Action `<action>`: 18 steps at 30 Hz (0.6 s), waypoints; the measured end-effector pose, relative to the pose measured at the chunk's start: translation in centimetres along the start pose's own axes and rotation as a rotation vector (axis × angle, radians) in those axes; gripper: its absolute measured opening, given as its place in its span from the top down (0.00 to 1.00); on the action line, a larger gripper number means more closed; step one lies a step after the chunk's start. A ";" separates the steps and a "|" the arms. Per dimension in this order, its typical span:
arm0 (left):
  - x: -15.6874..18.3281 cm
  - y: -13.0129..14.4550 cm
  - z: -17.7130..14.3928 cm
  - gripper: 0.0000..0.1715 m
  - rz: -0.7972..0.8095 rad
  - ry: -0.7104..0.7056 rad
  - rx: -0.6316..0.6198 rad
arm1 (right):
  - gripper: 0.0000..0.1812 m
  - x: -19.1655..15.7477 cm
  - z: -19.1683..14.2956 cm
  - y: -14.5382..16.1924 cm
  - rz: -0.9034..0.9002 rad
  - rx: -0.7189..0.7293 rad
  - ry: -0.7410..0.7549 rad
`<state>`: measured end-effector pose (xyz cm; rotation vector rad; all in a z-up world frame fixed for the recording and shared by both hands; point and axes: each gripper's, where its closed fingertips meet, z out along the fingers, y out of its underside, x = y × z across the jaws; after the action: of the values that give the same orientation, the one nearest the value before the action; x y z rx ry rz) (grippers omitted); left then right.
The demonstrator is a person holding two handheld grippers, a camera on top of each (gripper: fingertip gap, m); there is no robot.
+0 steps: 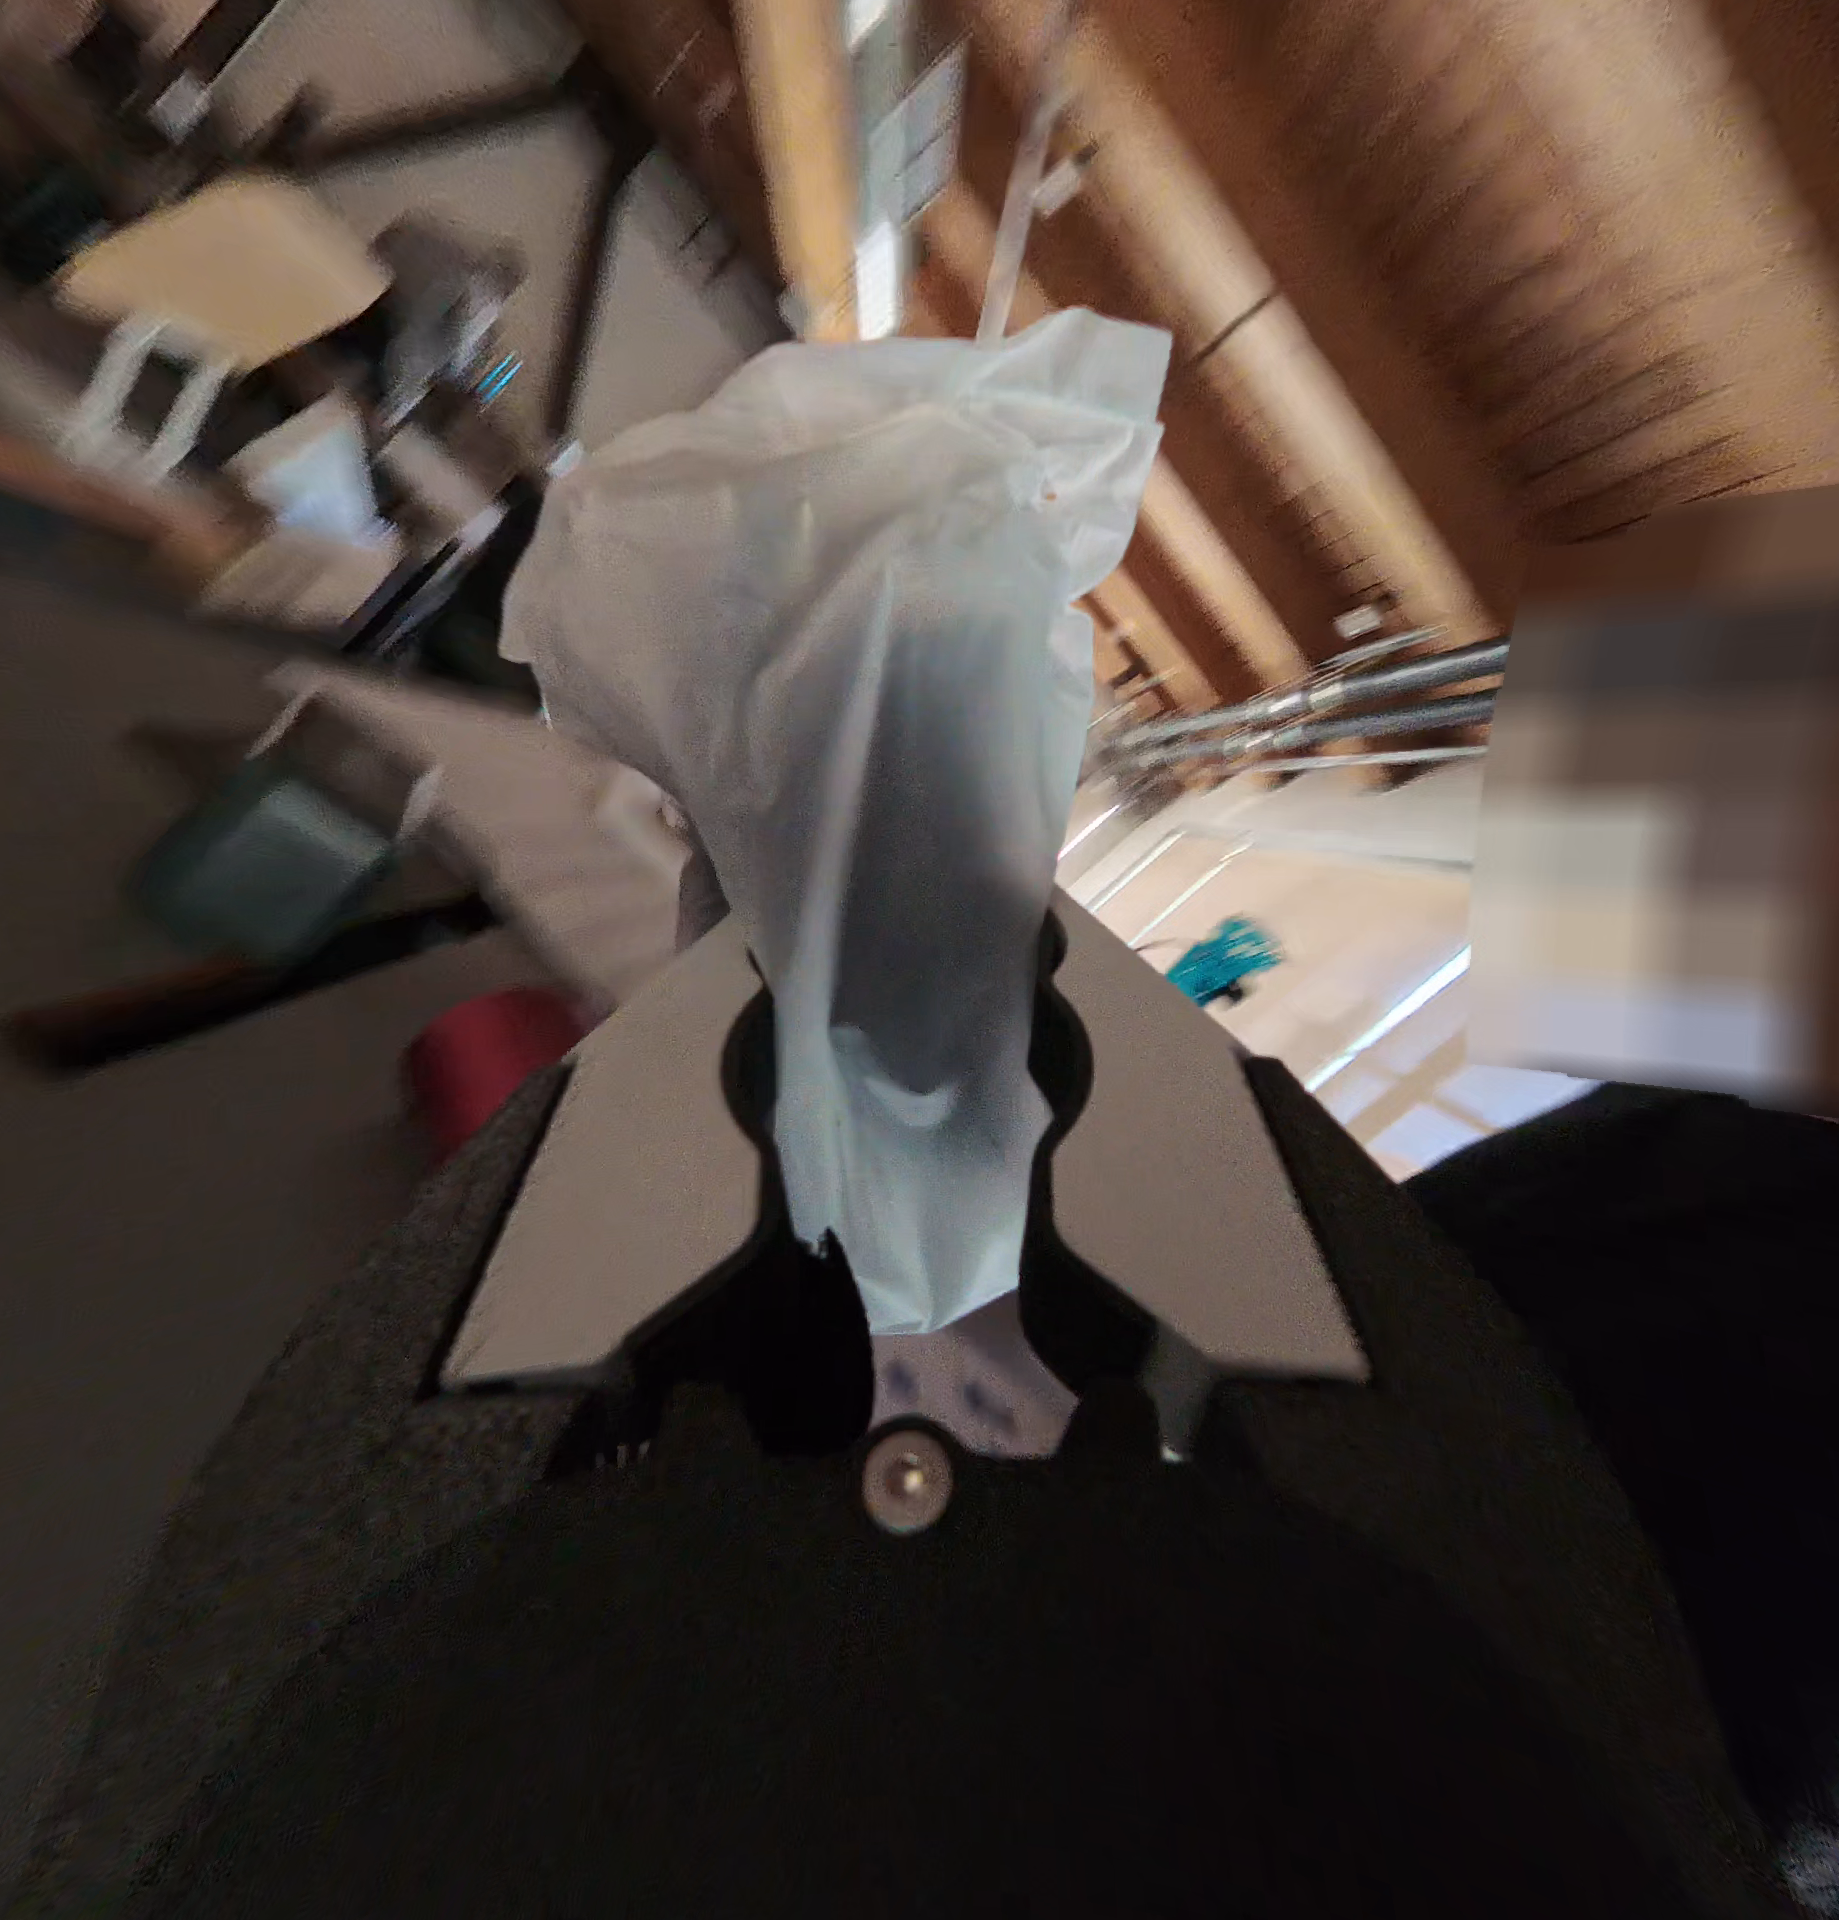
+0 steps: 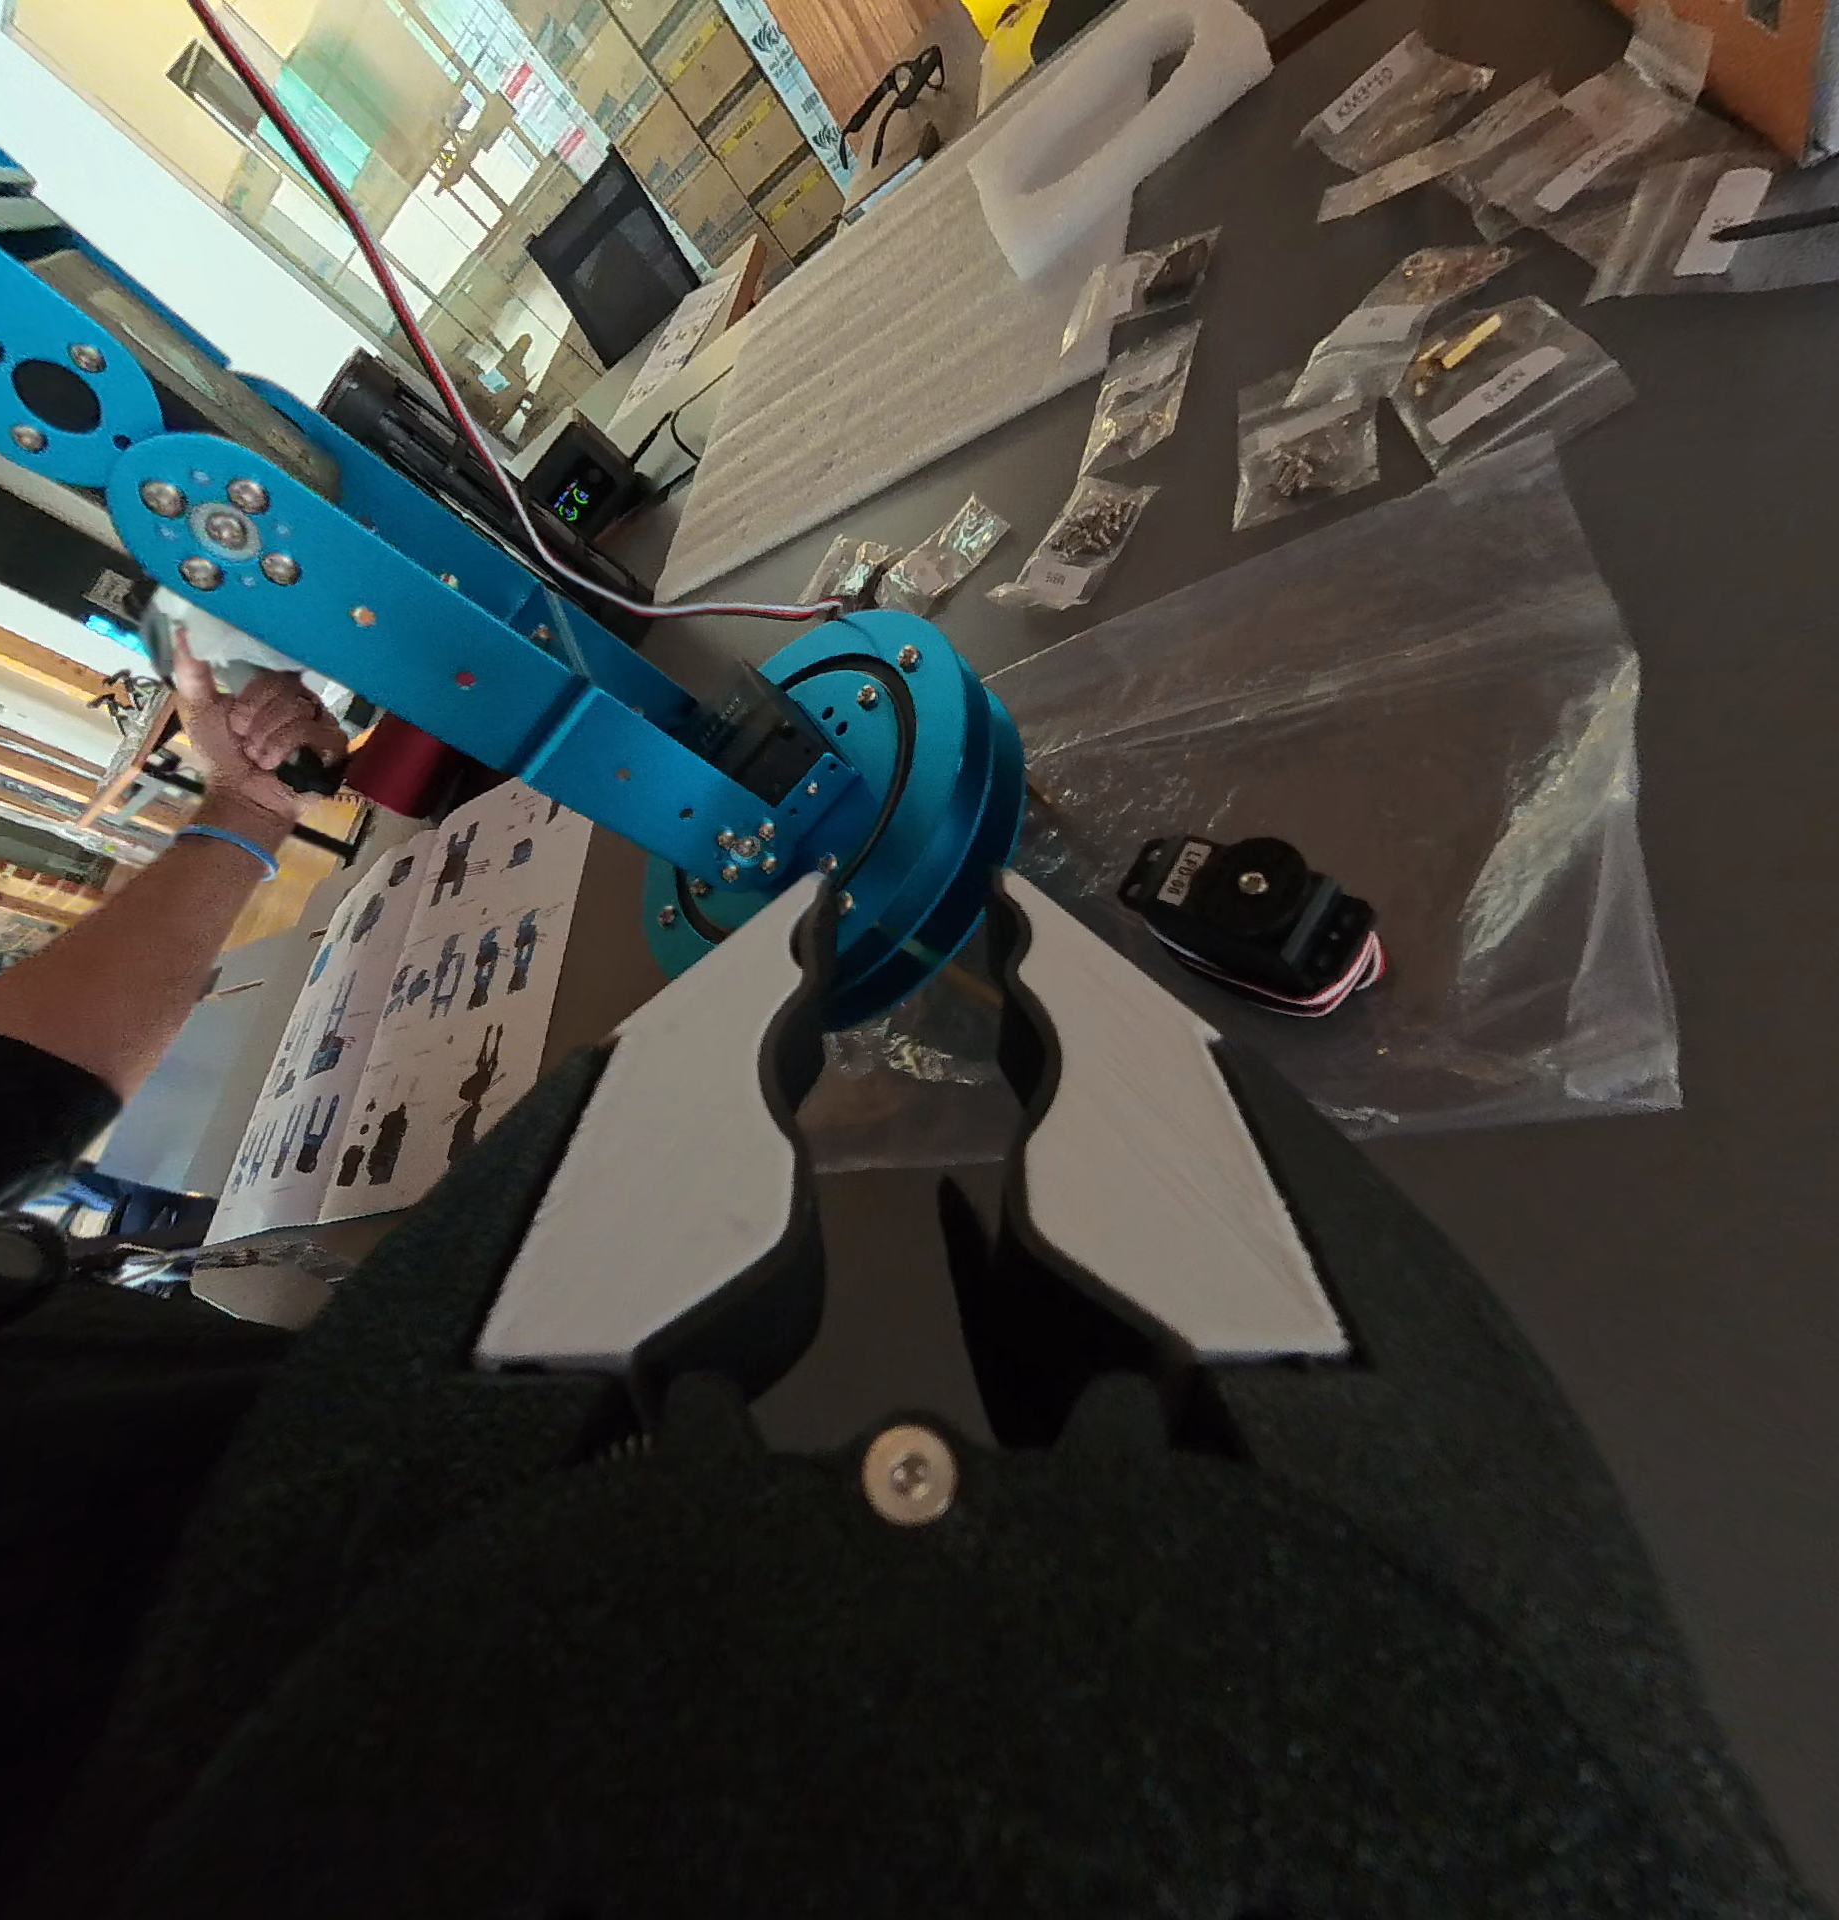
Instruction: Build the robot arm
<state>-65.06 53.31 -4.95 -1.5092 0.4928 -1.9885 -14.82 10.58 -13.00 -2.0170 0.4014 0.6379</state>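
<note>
My left gripper (image 1: 899,935) is shut on a crumpled white tissue (image 1: 853,675) that sticks out past the fingertips. The left wrist view is blurred by motion. In the right wrist view, a hand (image 2: 260,727) holds that gripper, with the tissue (image 2: 193,644) close to the upper link of a small blue metal robot arm (image 2: 375,613). My right gripper (image 2: 910,894) grips the edge of the arm's round blue base (image 2: 894,748), one finger on each side of the stacked discs.
A black servo (image 2: 1247,925) with a striped cable lies on a clear plastic bag (image 2: 1414,675) right of the base. Several small bags of screws (image 2: 1102,520), white foam sheets (image 2: 873,343) and a printed instruction sheet (image 2: 406,997) lie on the dark table (image 2: 1673,1351).
</note>
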 end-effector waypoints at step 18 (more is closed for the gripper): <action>-4.2 -2.8 -2.1 0.75 0.331 -0.535 -0.214 | 0.84 0.5 -0.4 0.3 -0.014 -0.010 0.014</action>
<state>-66.92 58.07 -6.93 -1.8638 0.6825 -1.2466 -14.51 10.10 -13.35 -2.0333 0.3924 0.6181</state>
